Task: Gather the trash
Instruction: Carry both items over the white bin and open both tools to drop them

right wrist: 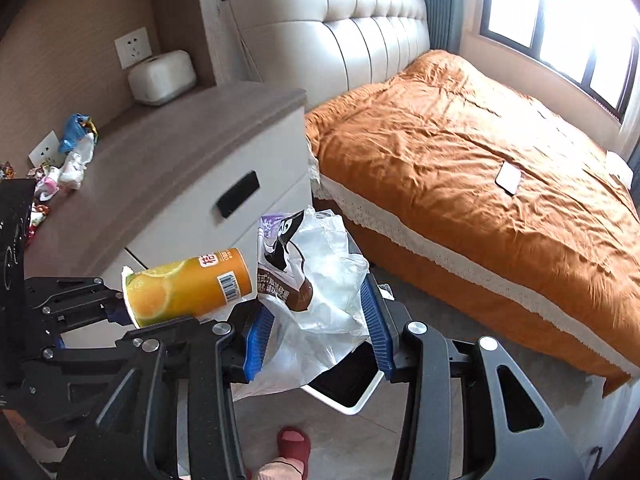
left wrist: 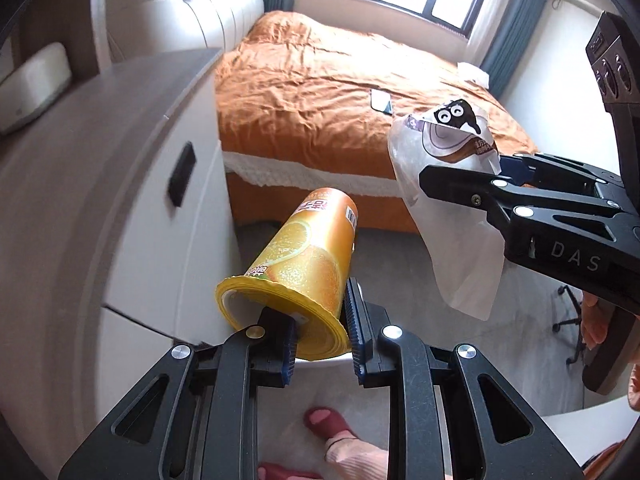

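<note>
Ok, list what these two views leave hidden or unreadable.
- Trash bin: right wrist view, mostly behind the plastic wrapper; contents unseen.
- Orange cup: left wrist view, inside hidden by the left gripper.
- Nightstand litter: right wrist view, too small to identify.

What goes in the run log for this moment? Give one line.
left gripper: shut on orange cup | right gripper: shut on plastic wrapper | bin: below | more trash: on nightstand
</note>
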The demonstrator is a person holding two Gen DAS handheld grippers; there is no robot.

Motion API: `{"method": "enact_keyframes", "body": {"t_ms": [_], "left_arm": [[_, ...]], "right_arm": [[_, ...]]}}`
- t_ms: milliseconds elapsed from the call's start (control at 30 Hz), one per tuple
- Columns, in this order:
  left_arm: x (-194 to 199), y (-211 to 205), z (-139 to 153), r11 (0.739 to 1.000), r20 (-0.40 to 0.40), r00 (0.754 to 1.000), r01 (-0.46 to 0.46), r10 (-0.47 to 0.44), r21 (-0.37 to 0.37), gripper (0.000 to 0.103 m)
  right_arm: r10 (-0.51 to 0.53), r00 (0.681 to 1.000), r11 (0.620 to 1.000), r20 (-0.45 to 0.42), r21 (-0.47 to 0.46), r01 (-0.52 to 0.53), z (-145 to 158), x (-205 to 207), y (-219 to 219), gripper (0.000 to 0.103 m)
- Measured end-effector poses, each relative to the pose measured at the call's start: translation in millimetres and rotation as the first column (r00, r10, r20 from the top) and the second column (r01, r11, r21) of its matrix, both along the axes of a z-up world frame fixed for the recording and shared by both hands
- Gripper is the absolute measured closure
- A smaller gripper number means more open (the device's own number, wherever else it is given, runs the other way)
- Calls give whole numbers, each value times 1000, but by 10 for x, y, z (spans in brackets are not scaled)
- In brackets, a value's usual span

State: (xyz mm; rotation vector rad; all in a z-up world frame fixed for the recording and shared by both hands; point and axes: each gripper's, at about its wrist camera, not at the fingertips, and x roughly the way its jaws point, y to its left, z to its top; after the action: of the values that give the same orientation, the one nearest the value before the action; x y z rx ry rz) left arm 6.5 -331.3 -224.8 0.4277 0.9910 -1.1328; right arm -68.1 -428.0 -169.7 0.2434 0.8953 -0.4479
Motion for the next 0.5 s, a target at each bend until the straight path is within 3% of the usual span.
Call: {"method": "enact_keyframes", "body": {"t_ms": [167, 433, 467, 500], "left_arm": [[-62, -411, -774, 997, -66, 997, 46, -42, 54, 82], [-50, -868, -2241, 988, -154, 985, 98, -78, 124, 79], [-59, -909, -2394, 986, -184, 979, 111, -87, 124, 63], [-71, -952, -2569, 984, -210, 974, 118, -88, 135, 16]], "right_arm": [[-23, 998, 997, -58, 77, 28, -825, 17, -381, 58], [-2, 990, 992, -139, 128, 20, -2249, 51, -743, 57], [10, 988, 990, -156, 143, 13, -2418, 53, -768, 37], [18, 986, 989, -163, 151, 7, -2551, 56, -784, 3]]}}
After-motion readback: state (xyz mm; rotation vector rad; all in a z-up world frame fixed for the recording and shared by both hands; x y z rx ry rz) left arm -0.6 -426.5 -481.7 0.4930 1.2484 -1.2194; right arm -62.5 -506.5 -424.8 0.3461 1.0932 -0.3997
